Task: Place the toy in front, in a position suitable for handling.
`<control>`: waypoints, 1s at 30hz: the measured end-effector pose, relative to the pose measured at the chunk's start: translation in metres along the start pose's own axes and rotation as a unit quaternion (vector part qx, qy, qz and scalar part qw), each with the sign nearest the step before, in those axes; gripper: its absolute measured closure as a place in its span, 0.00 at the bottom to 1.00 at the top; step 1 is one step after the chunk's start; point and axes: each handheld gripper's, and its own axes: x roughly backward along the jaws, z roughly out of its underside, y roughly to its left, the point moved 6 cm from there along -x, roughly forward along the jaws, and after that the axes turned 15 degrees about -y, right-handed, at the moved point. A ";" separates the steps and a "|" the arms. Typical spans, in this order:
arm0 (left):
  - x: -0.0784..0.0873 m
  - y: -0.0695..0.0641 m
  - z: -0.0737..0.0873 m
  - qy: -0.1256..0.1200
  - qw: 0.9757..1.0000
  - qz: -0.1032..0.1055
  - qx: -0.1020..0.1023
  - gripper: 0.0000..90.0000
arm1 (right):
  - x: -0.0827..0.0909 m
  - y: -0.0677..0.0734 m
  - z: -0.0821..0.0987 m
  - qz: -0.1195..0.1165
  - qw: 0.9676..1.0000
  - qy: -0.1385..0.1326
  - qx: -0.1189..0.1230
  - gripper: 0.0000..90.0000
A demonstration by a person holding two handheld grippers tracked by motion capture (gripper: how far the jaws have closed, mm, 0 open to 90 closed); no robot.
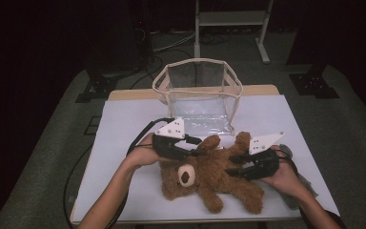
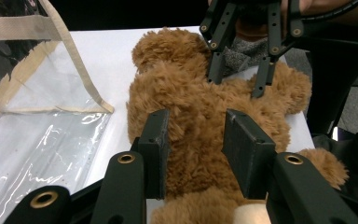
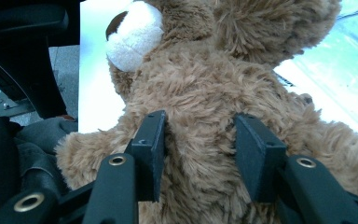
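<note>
A brown teddy bear (image 1: 209,177) lies on its back on the white table (image 1: 124,124), muzzle toward the near edge. My left gripper (image 1: 198,148) reaches in from the left at the bear's upper body. In the left gripper view its pads (image 2: 156,140) sink into the fur of the torso (image 2: 200,116), which fills the gap. My right gripper (image 1: 231,166) comes from the right at the bear's lower body. Its own view shows both jaws pressed into the fur (image 3: 200,107) below the white muzzle (image 3: 135,35). The right gripper (image 2: 237,84) also appears at the far side of the bear.
A clear plastic bag with beige trim (image 1: 196,61) stands open just behind the bear, its near wall (image 2: 37,116) close to my left gripper. A metal stand (image 1: 231,19) and cables lie on the floor beyond. The table's front edge runs near the bear's legs.
</note>
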 end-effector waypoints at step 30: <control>0.043 -0.024 0.045 0.001 0.999 -0.036 0.001 0.41 | -0.005 -0.026 -0.005 0.019 0.999 -0.017 -0.019 0.57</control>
